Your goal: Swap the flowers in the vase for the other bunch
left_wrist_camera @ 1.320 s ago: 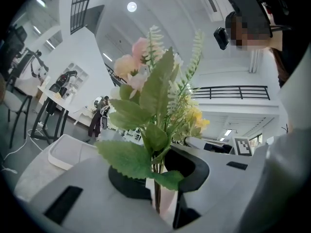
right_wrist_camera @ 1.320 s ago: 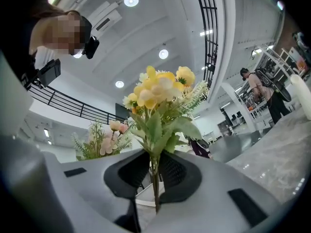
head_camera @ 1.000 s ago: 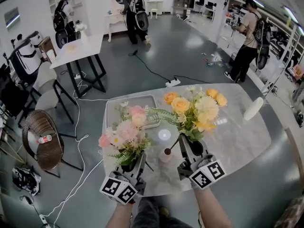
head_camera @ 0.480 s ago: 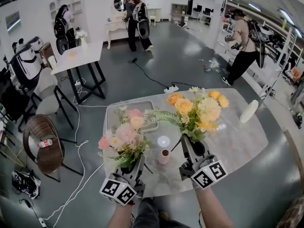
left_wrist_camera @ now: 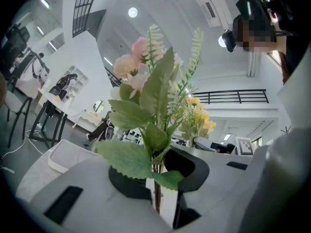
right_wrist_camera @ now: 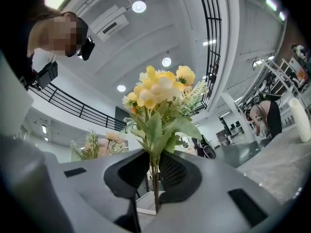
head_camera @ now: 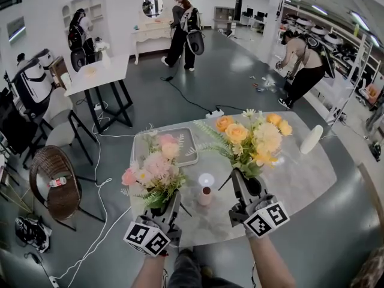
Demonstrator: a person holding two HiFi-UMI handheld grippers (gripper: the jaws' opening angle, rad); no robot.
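1. The left gripper point(head_camera: 165, 207) was clamped on the stems of the pink bunch point(head_camera: 153, 168). It held the bunch upright in the air over the near left part of the table point(head_camera: 300, 179).
2. The right gripper point(head_camera: 242, 185) was closed on the thin stem of the yellow bunch point(head_camera: 252, 140). That bunch was also upright and clear of the table, and its blooms stood a little higher than the pink ones in the head view.
3. The vase point(head_camera: 205, 195) stood on the table between the two grippers, near both and touching neither. Its dark mouth showed no stems, so it looked empty.
4. As a judgement, the first half of the swap was done, since no flowers were in the vase. The pictures alone did not show which bunch had come out of it.
5. Two steps were left:
   - The other bunch had to be lowered, stems first, into the vase.
   - The removed bunch had to be set down somewhere, and the tray point(head_camera: 139, 138) behind the pink bunch looked a likely place.
6. The vase looked small with a narrow mouth. The stems would therefore need lining up straight above it, and a sideways nudge could tip it.
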